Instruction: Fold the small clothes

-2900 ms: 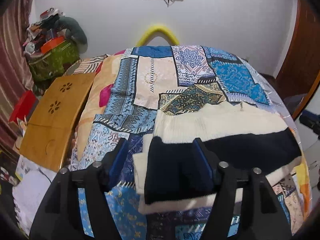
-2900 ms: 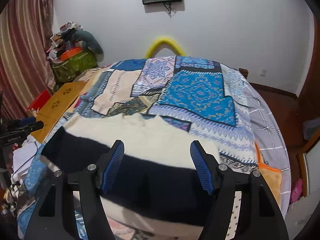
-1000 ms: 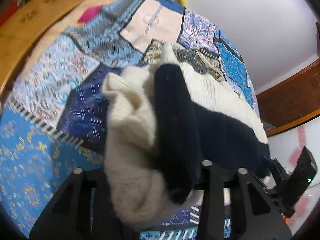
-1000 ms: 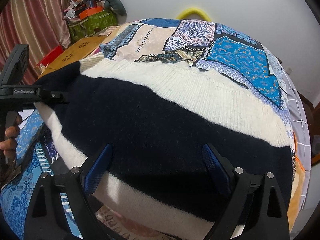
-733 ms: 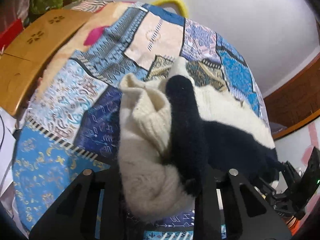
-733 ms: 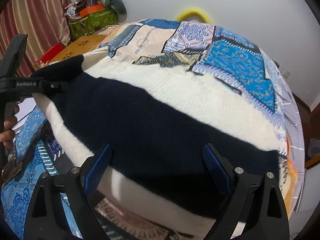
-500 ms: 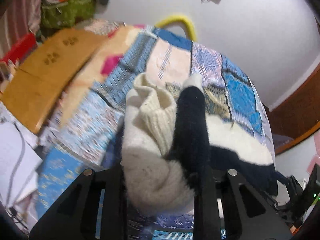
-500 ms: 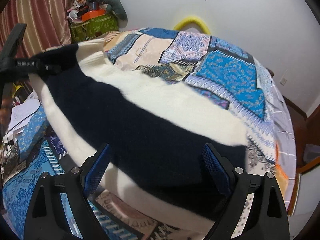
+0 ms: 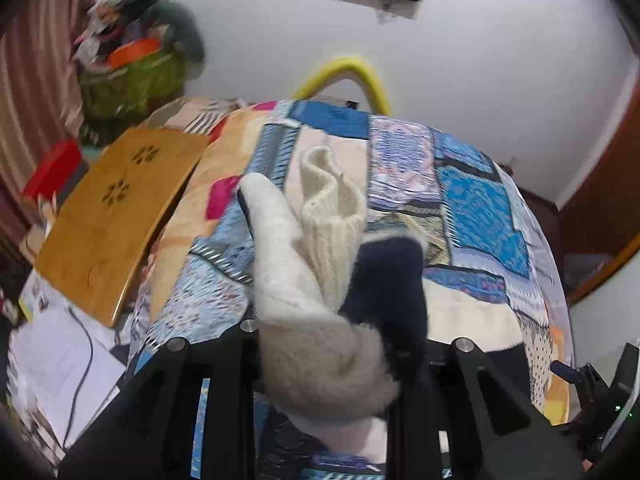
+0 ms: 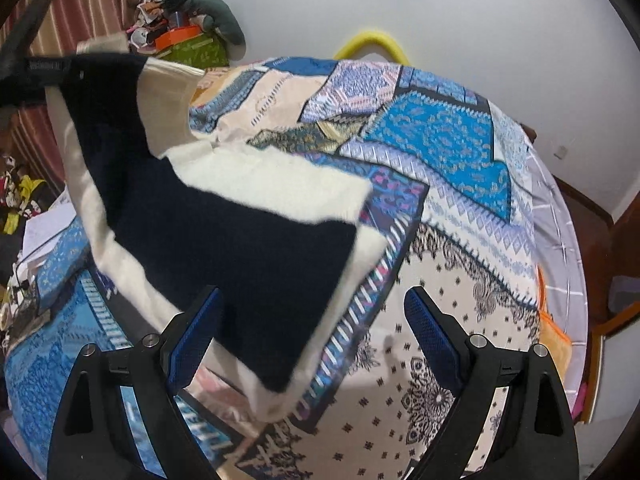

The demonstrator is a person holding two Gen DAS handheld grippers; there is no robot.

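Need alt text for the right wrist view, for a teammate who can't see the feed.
The right gripper is open and empty above a patchwork bedspread. A cream and navy striped sweater hangs slanting across the left of the frame, lifted by its far upper-left end by the left gripper, its lower end by the right gripper's left finger.

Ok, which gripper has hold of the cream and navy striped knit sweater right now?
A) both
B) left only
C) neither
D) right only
B: in the left wrist view the left gripper is clamped on a bunched end of the cream and navy striped knit sweater, while the right gripper stands open, its blue pads wide apart with nothing pinched between them, above the patchwork bedspread.
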